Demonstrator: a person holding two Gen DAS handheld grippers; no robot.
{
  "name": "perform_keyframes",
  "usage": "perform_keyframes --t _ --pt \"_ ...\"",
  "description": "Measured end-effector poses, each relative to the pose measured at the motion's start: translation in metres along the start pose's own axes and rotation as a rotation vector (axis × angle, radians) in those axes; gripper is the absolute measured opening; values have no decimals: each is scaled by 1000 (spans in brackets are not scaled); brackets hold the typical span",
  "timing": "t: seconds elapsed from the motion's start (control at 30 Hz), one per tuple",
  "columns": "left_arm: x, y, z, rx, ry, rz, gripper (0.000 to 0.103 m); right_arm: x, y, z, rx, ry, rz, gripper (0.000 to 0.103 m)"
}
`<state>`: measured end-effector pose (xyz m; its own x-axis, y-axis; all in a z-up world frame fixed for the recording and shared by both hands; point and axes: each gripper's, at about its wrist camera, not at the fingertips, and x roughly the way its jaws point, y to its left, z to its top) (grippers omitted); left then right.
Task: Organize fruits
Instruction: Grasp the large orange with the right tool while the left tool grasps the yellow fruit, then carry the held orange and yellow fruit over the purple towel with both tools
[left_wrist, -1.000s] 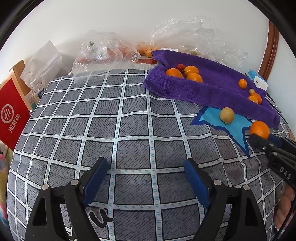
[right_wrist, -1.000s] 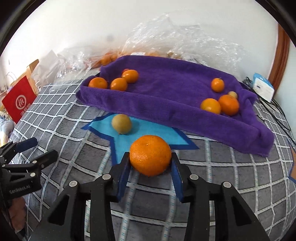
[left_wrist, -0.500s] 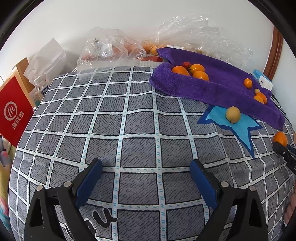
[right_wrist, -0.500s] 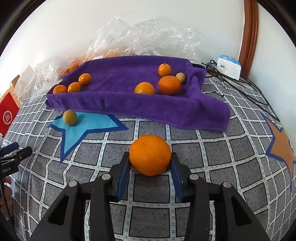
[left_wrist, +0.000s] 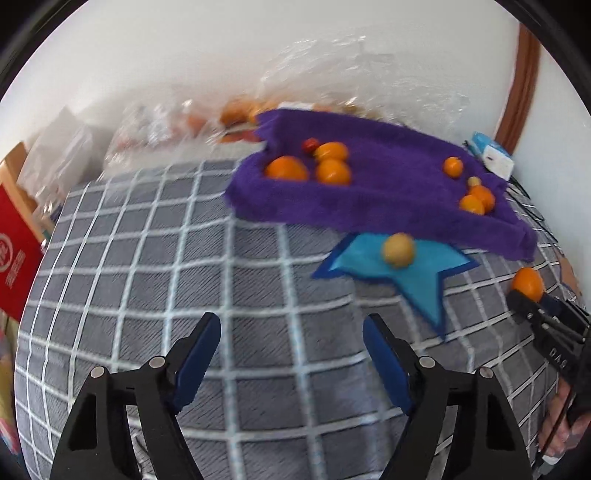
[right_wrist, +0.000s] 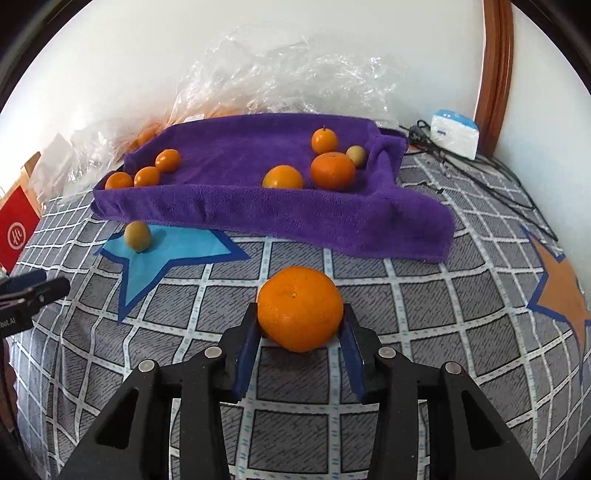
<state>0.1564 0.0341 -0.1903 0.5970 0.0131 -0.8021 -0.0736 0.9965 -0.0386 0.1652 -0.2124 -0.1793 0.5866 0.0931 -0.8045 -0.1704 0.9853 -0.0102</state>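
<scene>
One orange (right_wrist: 300, 308) clamped in right hand-held gripper (right_wrist: 300, 334) as before, left hand-held gripper (left_wrist: 291, 354) narrowing, seemingly empty

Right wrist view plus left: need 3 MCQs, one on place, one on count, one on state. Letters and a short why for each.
1. Where does the yellow-green fruit lie?
A. on the purple towel
B. on the blue star patch
C. between the left tongs

2. How many orange fruits sit at the left end of the purple towel in the right wrist view?
A. one
B. three
C. six

3. What is the state of the right tongs?
A. wide open, empty
B. shut on a plastic bag
C. shut on the large orange

Answers:
1 B: it rests on the blue star patch, just off the towel's edge.
2 B: three sit in a row there.
3 C: both pads press the large orange. The left tongs are closing with nothing between them.
</scene>
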Motion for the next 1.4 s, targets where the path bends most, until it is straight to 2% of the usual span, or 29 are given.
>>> perform_keyframes --t 0.03,0.17,0.27,0.4,0.5,0.57,0.63,0.9,1.17,1.4 --pt "1 -7 4 6 -6 -14 74 0 -1 0 -7 -9 -10 41" --pt "17 -33 20 12 28 -70 51 2 -8 0 12 0 -21 41" --pt "27 -47 28 16 27 -87 47 3 -11 0 27 0 1 41" --pt "33 -63 35 11 21 -134 47 3 -14 0 40 0 17 41" --pt "39 -72 38 25 23 -117 45 3 -15 0 46 0 26 41" --pt "44 -75 38 27 21 -111 33 4 -16 1 53 1 34 41" --pt "47 -75 36 26 11 -102 27 5 -16 1 53 6 33 41" --pt "28 -53 28 -13 -9 -119 27 6 -16 1 48 7 31 41" --pt "11 -17 9 -66 22 -88 27 3 -15 0 40 2 25 41" --pt "-11 7 6 -84 -5 -81 27 2 -5 0 -9 3 6 41"
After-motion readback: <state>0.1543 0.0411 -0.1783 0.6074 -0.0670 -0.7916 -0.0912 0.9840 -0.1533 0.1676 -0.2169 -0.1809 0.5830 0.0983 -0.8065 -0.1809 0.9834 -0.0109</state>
